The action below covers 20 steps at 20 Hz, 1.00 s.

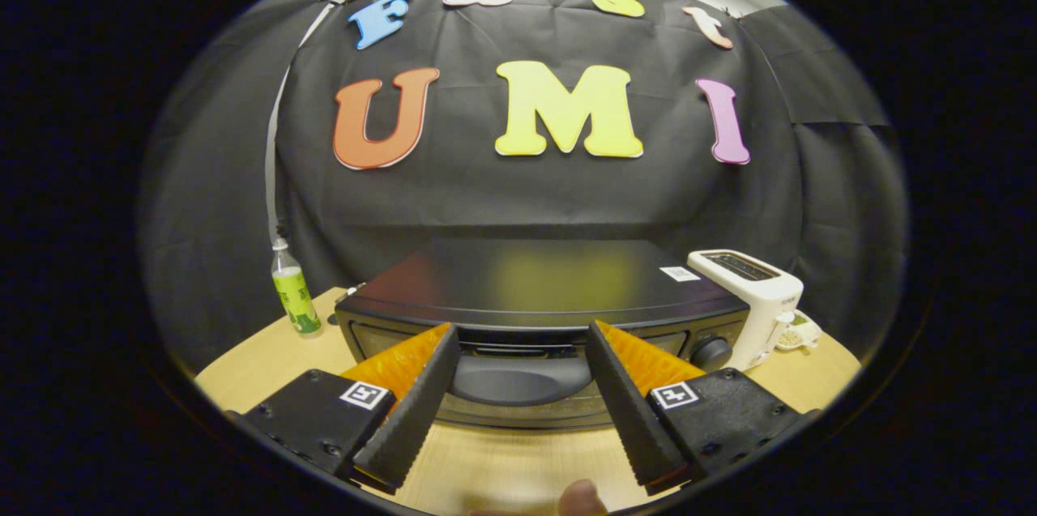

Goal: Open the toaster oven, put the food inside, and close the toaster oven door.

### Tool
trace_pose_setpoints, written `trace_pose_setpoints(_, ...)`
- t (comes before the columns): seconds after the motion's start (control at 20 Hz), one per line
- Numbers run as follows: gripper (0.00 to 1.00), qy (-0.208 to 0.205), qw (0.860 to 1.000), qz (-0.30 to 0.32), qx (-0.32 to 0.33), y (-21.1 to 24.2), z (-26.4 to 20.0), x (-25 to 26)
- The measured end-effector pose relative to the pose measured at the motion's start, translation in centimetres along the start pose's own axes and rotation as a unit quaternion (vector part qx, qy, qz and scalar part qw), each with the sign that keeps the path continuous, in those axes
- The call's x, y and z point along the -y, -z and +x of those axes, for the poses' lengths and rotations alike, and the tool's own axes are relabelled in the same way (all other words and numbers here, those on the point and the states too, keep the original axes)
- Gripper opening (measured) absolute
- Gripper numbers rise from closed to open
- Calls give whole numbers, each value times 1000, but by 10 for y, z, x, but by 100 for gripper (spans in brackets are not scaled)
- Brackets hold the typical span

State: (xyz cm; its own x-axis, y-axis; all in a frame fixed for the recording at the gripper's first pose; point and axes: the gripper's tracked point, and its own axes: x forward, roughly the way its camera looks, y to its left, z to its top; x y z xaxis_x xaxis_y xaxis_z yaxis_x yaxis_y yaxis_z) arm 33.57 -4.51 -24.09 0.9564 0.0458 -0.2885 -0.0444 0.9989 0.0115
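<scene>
Toaster oven point(539, 289) sits straight ahead of us on the wooden table point(267, 362), its black body broad and low, with the long axis running crosswise to the line of our fingers, so we face its front panel square on. Our gripper point(522, 354) hovers just in front of that panel with its two fingers point(421, 394) spread wide and nothing between them; through the gap we see the upper part of the door and what looks like a dark handle bar along its top edge, though the shadow makes it hard to be sure. The fingertips seem close to the door front but we cannot tell whether they touch it. The door appears closed, so we judge the opening step is yet to be done. What the coming move turns on is that the handle lies crosswise, dead ahead and centred between our fingers: we would need to reach it level and pull toward us and down. A knob point(711, 352) sits on the oven's front just beyond our right finger, and a white toaster point(757, 293) stands just beside the oven on that side. A green bottle point(293, 293) stands off to the left, apart from the oven. A fingertip point(582, 498) of the person shows below the fingers. We see no food from here.
</scene>
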Motion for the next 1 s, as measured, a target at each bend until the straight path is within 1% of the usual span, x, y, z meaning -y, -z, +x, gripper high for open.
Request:
trace_pose_setpoints(0.25,100,-5,1000,-1,-23,17,-27,-1)
trace_pose_setpoints(0.45,100,-22,998,11,-58,50,-62,-1)
trace_pose_setpoints(0.6,100,-21,997,-7,-75,74,-78,-1)
trace_pose_setpoints(0.75,100,-23,994,-14,-111,103,-92,-1)
trace_pose_setpoints(0.9,100,-31,989,24,-144,117,-96,0)
trace_pose_setpoints(1.0,100,-33,984,37,-172,129,-96,-1)
